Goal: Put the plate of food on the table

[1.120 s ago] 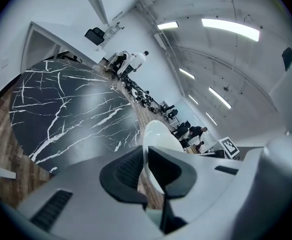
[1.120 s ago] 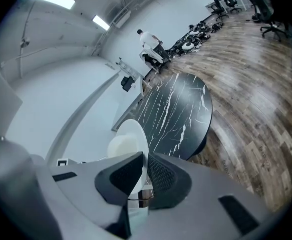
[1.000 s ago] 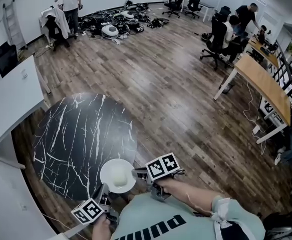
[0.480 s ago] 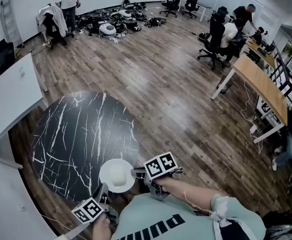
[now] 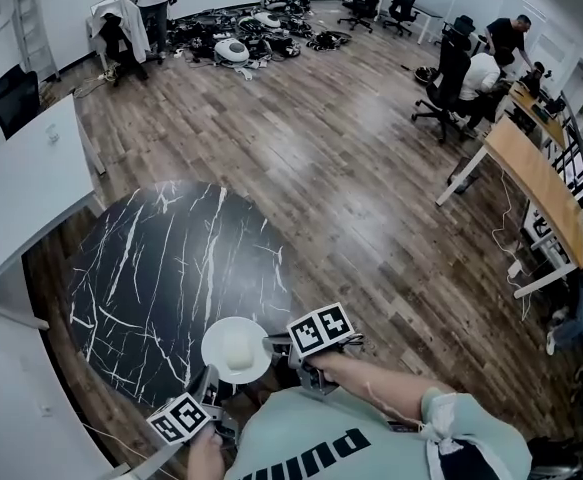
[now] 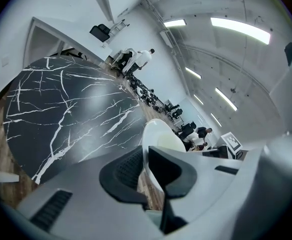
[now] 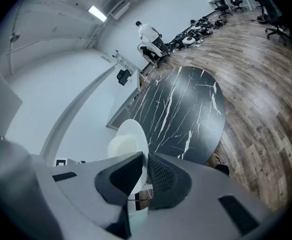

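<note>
plate (image 5: 214, 340) of food (image 5: 237, 352) held at the black table's (image 5: 161, 268) near edge
the left gripper (image 5: 209, 380) and right gripper (image 5: 274, 347) each pinch its rim; next they likely need to lower it flat onto the table.

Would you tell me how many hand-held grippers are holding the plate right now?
2: the left hand-held gripper is shut on the plate at its near-left rim, the right hand-held gripper on its right rim.
</note>
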### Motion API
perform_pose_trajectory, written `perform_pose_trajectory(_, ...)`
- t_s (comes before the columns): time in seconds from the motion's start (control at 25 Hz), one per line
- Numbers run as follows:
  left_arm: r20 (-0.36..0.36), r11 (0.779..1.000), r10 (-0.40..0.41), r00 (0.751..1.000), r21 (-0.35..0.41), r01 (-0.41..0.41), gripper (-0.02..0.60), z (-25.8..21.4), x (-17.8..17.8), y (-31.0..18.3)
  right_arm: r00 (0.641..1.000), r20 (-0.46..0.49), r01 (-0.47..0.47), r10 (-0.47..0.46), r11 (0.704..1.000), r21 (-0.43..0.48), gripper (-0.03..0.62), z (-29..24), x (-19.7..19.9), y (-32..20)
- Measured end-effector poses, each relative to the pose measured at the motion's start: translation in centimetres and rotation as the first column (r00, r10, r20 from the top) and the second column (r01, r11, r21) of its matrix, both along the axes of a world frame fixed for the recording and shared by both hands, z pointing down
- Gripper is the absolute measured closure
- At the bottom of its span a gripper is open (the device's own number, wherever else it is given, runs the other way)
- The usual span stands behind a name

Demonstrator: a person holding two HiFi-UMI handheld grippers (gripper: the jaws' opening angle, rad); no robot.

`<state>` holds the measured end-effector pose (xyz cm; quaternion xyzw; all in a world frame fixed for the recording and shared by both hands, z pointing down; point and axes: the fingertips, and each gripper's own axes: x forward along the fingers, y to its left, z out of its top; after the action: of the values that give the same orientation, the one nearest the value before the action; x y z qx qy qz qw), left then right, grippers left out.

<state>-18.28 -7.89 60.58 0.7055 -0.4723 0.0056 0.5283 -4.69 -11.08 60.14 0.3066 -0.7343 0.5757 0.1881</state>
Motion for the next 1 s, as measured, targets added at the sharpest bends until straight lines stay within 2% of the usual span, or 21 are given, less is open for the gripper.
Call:
perform_pose_trajectory(0.44, 0.024, 0.999, -0.008, 1.0, -0.045, 0.009, 0.539, 3.0, 0.2, -5.5, 1.0, -0.006, 0.011, -0.012, 1.0, -0.016, 0.56, 2.5, 0.2, -5.7)
perform_pose_trajectory(1.0, 0.112, 0.994, 0.0, 0.994, -0.105, 0.012, 0.534, 8.2, -0.6, -8.9, 1.0, -0.018, 0.023, -0.025, 0.998, -0.062, 0.56, 7.9, -0.7, -9.5)
